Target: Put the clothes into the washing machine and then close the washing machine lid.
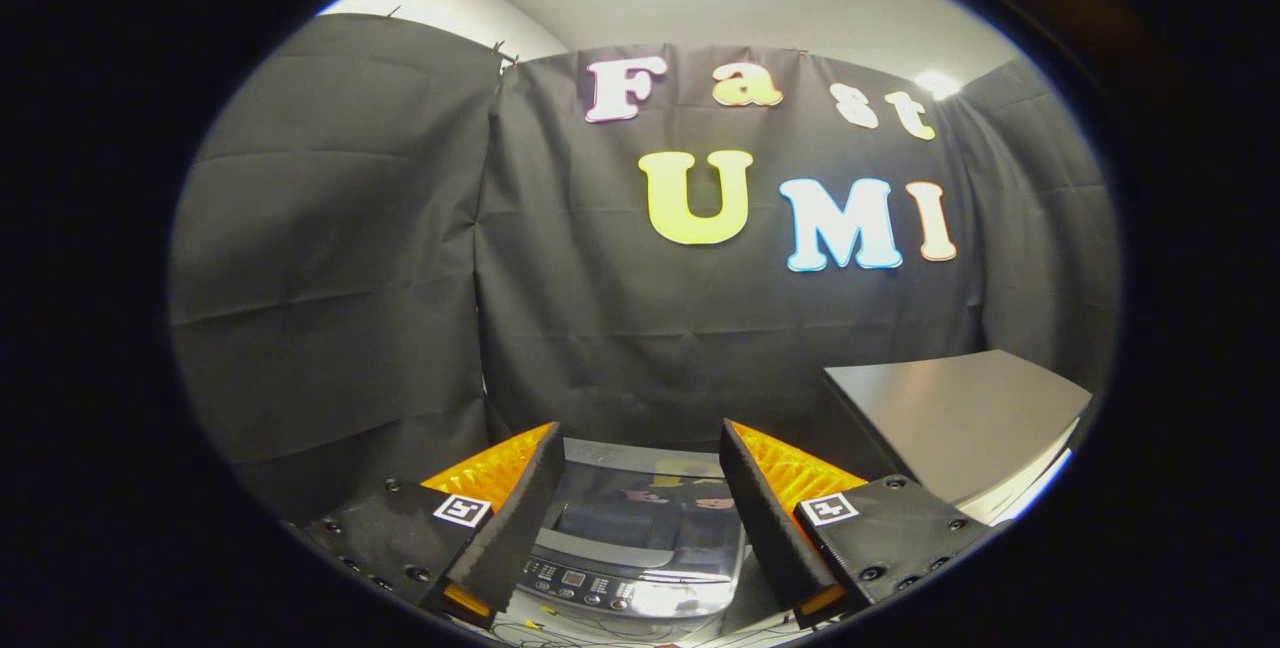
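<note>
In the lower middle of the frame the gripper (pixel 640 448) hovered with its jaws spread wide and nothing held between them, the two fingers (pixel 515 518) angling out to either side. Seen through the gap between them, and a little below, sat the washing machine (pixel 640 538), a small top-loading one with its lid (pixel 650 503) closed flat; the lid was dark and glossy and mirrored the wall behind it. Along the near edge of the machine ran a control panel (pixel 585 583) with rows of small buttons. A few thin cables (pixel 560 633) lay on the surface in front of the machine at the bottom of the frame. To the lower right, beyond the right finger, stood a grey box-like cabinet (pixel 960 418) with a flat top. Black cloth (pixel 330 258) hung across the back and left of the frame
</note>
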Motion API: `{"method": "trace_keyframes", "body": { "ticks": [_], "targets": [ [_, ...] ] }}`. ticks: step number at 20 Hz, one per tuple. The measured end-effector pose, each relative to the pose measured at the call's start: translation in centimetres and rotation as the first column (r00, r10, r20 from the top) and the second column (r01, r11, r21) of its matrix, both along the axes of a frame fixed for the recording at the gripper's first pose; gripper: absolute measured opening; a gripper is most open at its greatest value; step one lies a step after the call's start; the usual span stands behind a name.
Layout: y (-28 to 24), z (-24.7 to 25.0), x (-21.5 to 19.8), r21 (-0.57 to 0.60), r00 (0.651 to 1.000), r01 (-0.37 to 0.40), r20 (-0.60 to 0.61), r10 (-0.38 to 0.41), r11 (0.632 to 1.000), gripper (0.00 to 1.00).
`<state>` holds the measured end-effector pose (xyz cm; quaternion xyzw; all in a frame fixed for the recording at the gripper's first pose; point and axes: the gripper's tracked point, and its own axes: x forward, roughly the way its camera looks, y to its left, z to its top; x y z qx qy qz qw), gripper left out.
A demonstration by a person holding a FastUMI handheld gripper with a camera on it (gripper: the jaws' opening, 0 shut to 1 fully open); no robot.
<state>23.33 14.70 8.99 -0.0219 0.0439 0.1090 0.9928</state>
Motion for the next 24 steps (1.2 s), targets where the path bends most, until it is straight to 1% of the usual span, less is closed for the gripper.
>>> {"method": "trace_keyframes", "body": {
  "ticks": [7,12,18,24],
  "targets": [
    [-7.5,3.5,-5.5,-0.001,0.998,0.041,0.047,-0.041,0.999,0.97],
    [-12.2,5.8,-8.5,0.009,0.992,0.092,0.091,-0.093,0.996,0.97],
    [-17.2,6.5,-11.4,0.010,0.985,0.144,0.091,-0.145,0.989,0.97],
    [-20.5,6.5,-13.9,0.005,0.982,0.160,0.100,-0.160,0.987,0.97]
  ]
}}
